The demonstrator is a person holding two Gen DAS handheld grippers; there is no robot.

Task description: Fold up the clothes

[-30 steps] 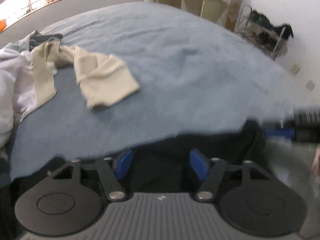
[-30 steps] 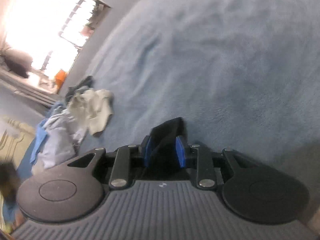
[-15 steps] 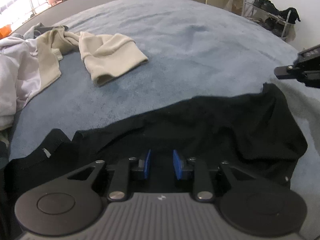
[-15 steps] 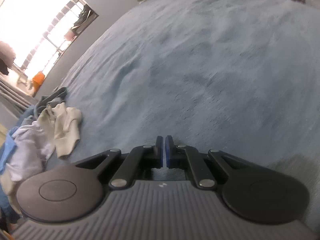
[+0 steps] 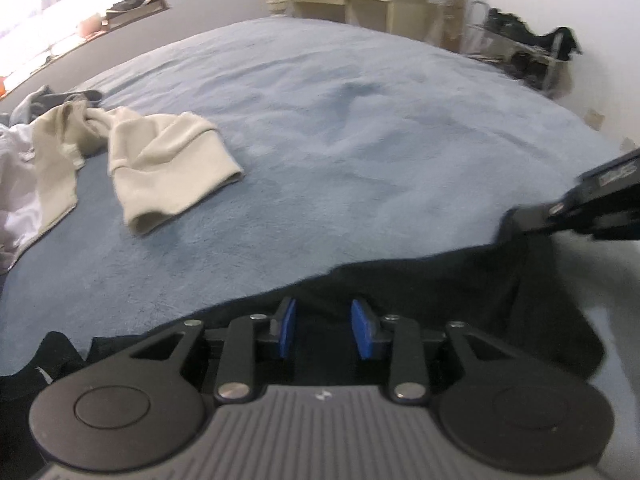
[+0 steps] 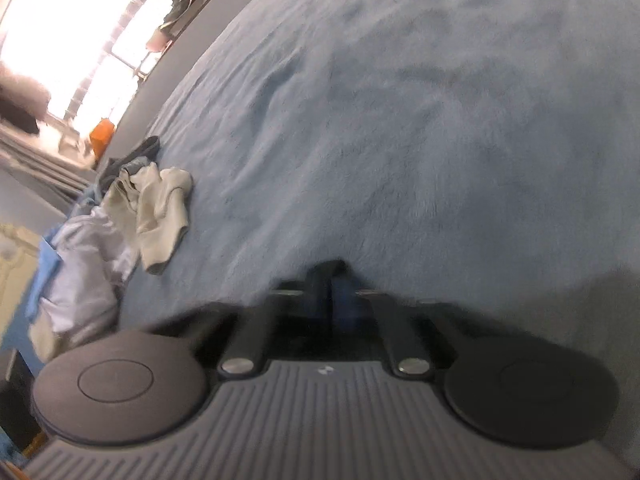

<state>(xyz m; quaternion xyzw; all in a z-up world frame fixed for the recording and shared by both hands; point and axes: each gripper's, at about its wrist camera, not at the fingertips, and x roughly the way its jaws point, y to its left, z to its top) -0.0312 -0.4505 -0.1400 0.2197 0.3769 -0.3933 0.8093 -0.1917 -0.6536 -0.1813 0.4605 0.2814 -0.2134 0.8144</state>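
The left gripper (image 5: 323,326) had its blue pads (image 5: 287,326) set apart, a moderate gap between them, with nothing pinched. The black garment (image 5: 460,292) lay spread on the blue bedspread (image 5: 360,128) directly beneath and just ahead of these fingers, its far edge running across the view a little beyond the fingertips. To the right of the left fingers, the right gripper (image 5: 532,214) met the garment's raised corner. Seen from the right wrist, the right gripper (image 6: 332,296) had its fingers drawn close together on a dark fold of the black garment (image 6: 326,270) that stood up between the tips; motion blur softened the detail. Ahead and to the left of the left fingers lay a cream garment (image 5: 160,160), well apart from the black one, and beyond it, at the far left, a pile of pale clothes (image 5: 16,184).
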